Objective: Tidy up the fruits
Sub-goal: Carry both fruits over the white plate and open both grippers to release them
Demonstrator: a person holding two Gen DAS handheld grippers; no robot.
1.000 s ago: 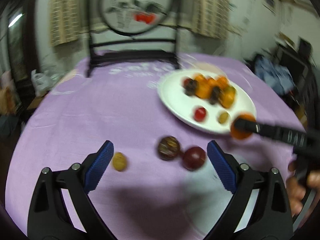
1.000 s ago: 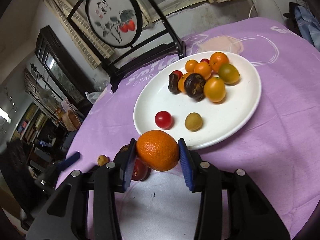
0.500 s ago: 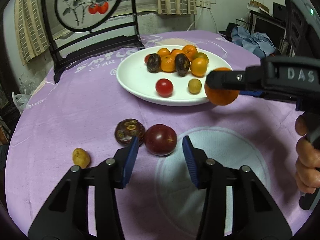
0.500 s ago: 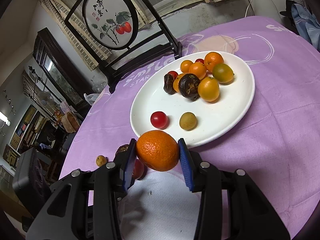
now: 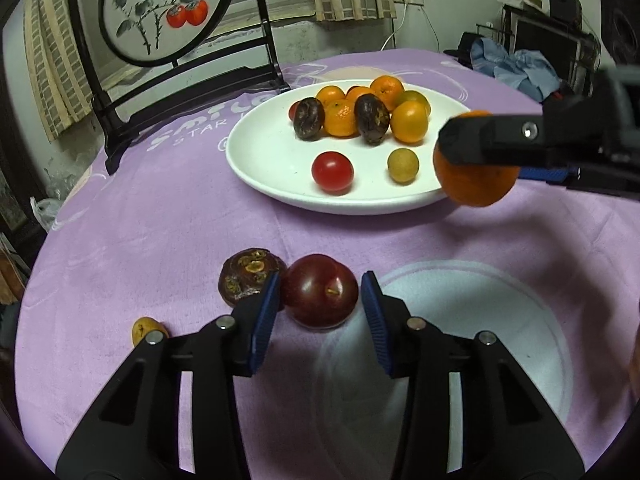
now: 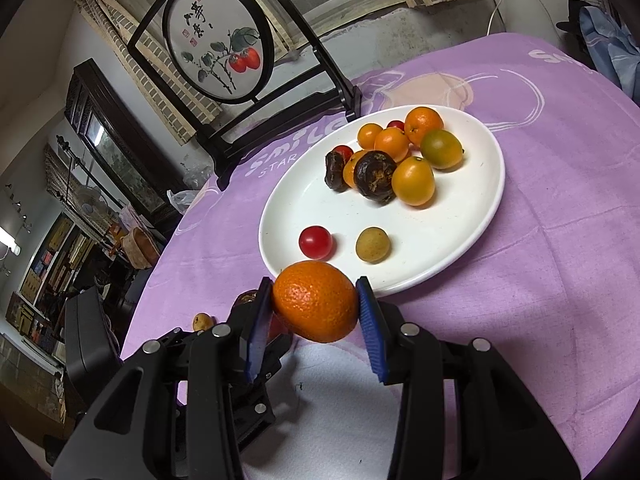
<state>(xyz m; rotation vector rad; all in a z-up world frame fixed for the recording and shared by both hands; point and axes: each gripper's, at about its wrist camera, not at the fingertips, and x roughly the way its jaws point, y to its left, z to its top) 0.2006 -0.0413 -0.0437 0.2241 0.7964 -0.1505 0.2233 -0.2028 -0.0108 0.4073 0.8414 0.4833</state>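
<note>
A white plate [image 5: 260, 160] [image 6: 476, 216] on the purple tablecloth holds several oranges, two dark wrinkled fruits, a cherry tomato [image 5: 332, 172] and a small yellow-green fruit [image 5: 403, 165]. My right gripper [image 6: 316, 307] is shut on an orange [image 6: 316, 306] [image 5: 474, 182], held in the air just before the plate's near rim. My left gripper [image 5: 318, 300] is open, its pads on either side of a dark red plum [image 5: 320, 290] lying on the cloth, with a small gap on the right. A dark wrinkled fruit [image 5: 246, 280] lies just left of the plum.
A small yellow fruit [image 5: 146, 329] [image 6: 203, 321] lies on the cloth at the left. A black stand with a round painted screen [image 5: 168, 12] [image 6: 218, 44] stands behind the plate. Blue cloth and furniture crowd the far right beyond the table.
My left gripper has narrowed from wide open and moved forward around the plum. My right gripper has carried the orange slightly closer to the plate.
</note>
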